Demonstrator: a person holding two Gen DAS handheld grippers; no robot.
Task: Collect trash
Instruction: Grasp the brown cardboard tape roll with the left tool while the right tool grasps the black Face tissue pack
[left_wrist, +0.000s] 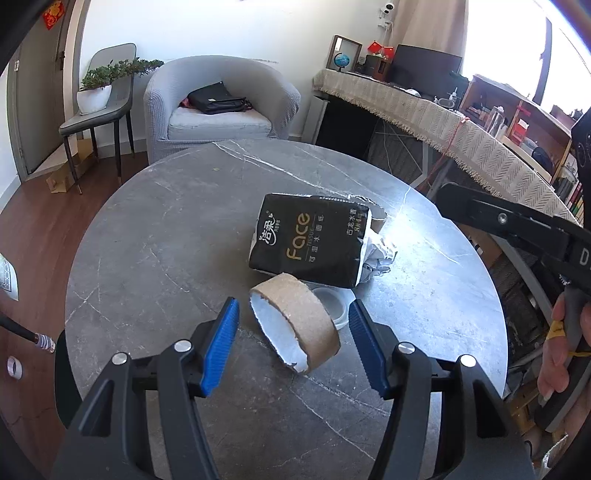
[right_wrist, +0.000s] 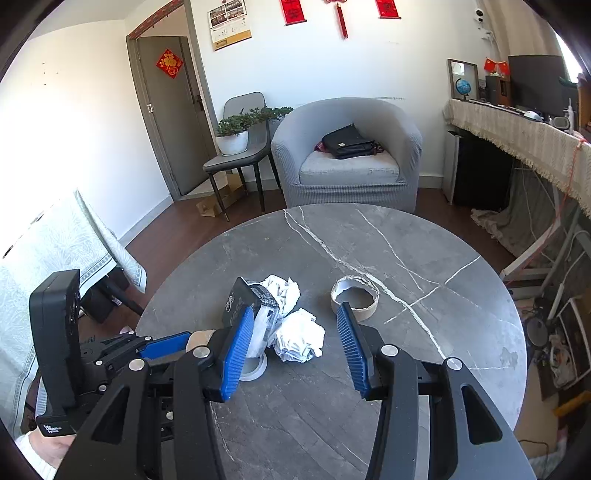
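Observation:
A brown cardboard tape core (left_wrist: 295, 325) lies tilted on the grey marble table (left_wrist: 155, 236). My left gripper (left_wrist: 293, 314) is open with the core between its blue fingers. Behind it lie a black tissue pack (left_wrist: 310, 240), a clear tape roll (left_wrist: 332, 302) and crumpled white paper (left_wrist: 378, 256). My right gripper (right_wrist: 295, 325) is open just above a crumpled paper ball (right_wrist: 301, 336). A second paper ball (right_wrist: 282, 290), the black pack (right_wrist: 240, 301), the clear tape roll (right_wrist: 255, 367) and another cardboard ring (right_wrist: 354, 297) lie around it.
The round table's edge (right_wrist: 517, 332) curves close on all sides. A grey armchair (right_wrist: 347, 155) with a black bag, a chair with a potted plant (right_wrist: 232, 136) and a cloth-covered desk (right_wrist: 524, 136) stand beyond. My left gripper shows at the left in the right wrist view (right_wrist: 110, 350).

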